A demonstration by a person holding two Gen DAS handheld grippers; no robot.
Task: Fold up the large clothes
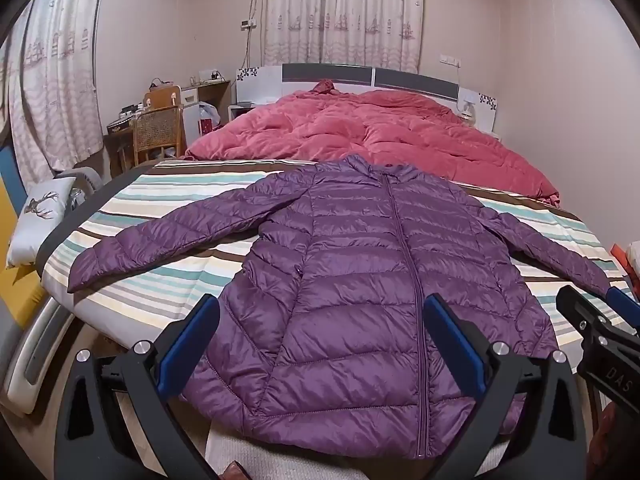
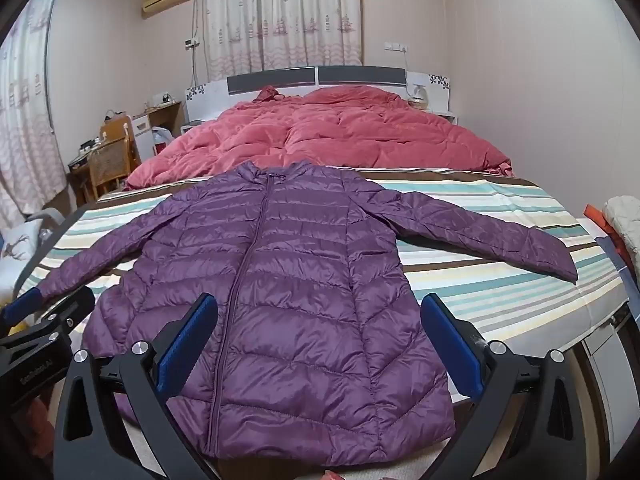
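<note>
Purple puffer jacket (image 1: 360, 288) lies flat, front up, zipped, sleeves spread, on striped bed sheet (image 1: 168, 280): laid out ready for folding.
Left gripper (image 1: 320, 340) & right gripper (image 2: 320, 340) hover above hem w/ jaws wide apart, nothing held; prob. lining up for 1st grab.

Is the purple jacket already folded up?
No, the purple jacket lies flat and zipped on the striped sheet with both sleeves spread out sideways.

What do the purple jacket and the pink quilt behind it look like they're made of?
Purple puffer jacket: likely thin nylon or polyester shell with padded fill, judging by its sheen and stitched puffy bands. Pink quilt: matte, soft-looking fabric, maybe cotton or microfibre, thickly filled and rumpled; the exact fibre is unclear.
</note>
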